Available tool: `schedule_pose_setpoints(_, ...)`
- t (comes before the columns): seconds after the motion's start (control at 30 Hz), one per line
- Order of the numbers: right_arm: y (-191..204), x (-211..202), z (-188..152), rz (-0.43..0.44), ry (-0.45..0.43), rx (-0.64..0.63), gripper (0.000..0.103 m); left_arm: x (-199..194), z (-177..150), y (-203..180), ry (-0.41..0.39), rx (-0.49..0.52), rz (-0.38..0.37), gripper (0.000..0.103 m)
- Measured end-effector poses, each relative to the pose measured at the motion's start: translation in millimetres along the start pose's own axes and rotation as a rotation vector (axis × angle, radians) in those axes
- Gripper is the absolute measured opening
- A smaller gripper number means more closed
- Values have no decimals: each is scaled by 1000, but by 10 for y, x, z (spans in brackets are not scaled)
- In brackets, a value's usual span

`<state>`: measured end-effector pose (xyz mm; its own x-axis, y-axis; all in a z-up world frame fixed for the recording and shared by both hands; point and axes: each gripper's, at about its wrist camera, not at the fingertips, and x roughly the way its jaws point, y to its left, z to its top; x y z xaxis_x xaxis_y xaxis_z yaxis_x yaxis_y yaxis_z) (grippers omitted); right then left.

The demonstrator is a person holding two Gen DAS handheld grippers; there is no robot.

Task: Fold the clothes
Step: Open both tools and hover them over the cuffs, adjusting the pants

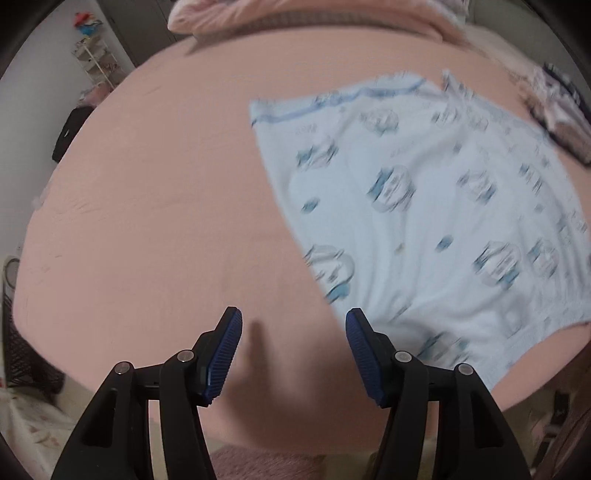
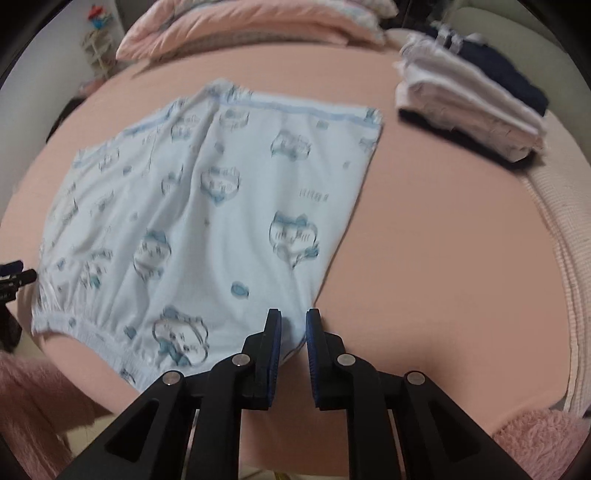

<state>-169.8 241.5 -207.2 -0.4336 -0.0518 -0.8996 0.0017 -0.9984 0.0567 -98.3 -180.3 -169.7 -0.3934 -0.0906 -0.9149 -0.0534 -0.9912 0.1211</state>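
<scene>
Left gripper [image 1: 293, 325] jaws wide apart, empty, over bare pink sheet [image 1: 147, 206] beside the waistband corner. Right gripper [image 2: 293, 325] jaws narrowly apart, straddling the near corner of the pale blue printed shorts [image 2: 207, 206]; grip uncertain. Shorts lie flat mid-bed. Beyond: folded clothes stack [image 2: 469, 99], pink pillow [image 2: 240, 26].

Both wrist cameras look down close over the pink bed sheet [image 1: 155, 206], sharing the pale-blue cartoon-print cotton shorts [image 2: 207, 221].
</scene>
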Motion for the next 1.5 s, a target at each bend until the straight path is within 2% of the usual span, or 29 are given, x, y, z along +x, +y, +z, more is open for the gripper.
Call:
schedule_pose_setpoints(0.1, 103, -26, 24, 59, -16, -13, 13, 68, 75, -280, -4, -3, -140, 57)
schedule_pose_setpoints(0.2, 252, 42, -45, 95, 24, -39, 13, 209, 235, -487, 19, 35, -252, 57)
schedule_pose_setpoints(0.3, 312, 220, -89, 40, 73, -97, 13, 372, 194, -578, 56, 113, -163, 57)
schedule_pose_setpoints(0.37, 314, 191, -116, 26, 69, -117, 15, 341, 97, -544, 59, 146, -146, 58)
schedule_pose_setpoints(0.43, 282, 152, -105, 46, 56, -99, 16, 326, 35, -465, 89, 151, -114, 61)
schedule_pose_setpoints(0.53, 235, 92, -89, 77, 38, -71, 16, 261, 3, -364, 112, 136, -94, 62)
schedule_pose_setpoints(0.63, 187, 32, -73, 108, 19, -43, 18, 129, 39, -392, 47, 109, -106, 61)
schedule_pose_setpoints(0.73, 140, -28, -57, 138, 1, -16, 18, 29, 105, -611, -33, 92, -151, 61)
schedule_pose_setpoints(0.83, 121, -60, -46, 170, -9, 2, 22, 94, 238, -875, -46, 91, -240, 61)
schedule_pose_setpoints(0.9, 210, 61, -75, 168, 39, -25, 25, 128, 277, -896, -42, 6, -315, 61)
schedule_pose_setpoints(0.97, 279, 177, -129, 143, 86, -55, 25, 152, 249, -990, -32, -24, -315, 61)
schedule_pose_setpoints(1.03, 343, 222, -187, 118, 96, -108, 25, 286, 201, -1103, 30, 51, -218, 61)
schedule_pose_setpoints(1.07, 378, 219, -213, 105, 98, -144, 27, 273, 133, -1088, 43, 69, -205, 62)
schedule_pose_setpoints(1.1, 410, 214, -249, 95, 106, -181, 29, 260, 72, -1068, 56, 81, -196, 62)
schedule_pose_setpoints(1.2, 430, 163, -313, 95, 116, -234, 30, 214, 58, -940, 98, 37, -220, 62)
schedule_pose_setpoints(1.3, 254, 122, -235, 184, 120, -124, 30, 67, 63, -978, 48, 66, -201, 61)
schedule_pose_setpoints(1.4, 35, 65, -141, 275, 97, 32, 30, -18, 116, -1123, -11, 77, -231, 61)
schedule_pose_setpoints(1.5, 19, 104, -114, 327, 101, 82, 30, 8, 197, -1336, -41, 100, -258, 61)
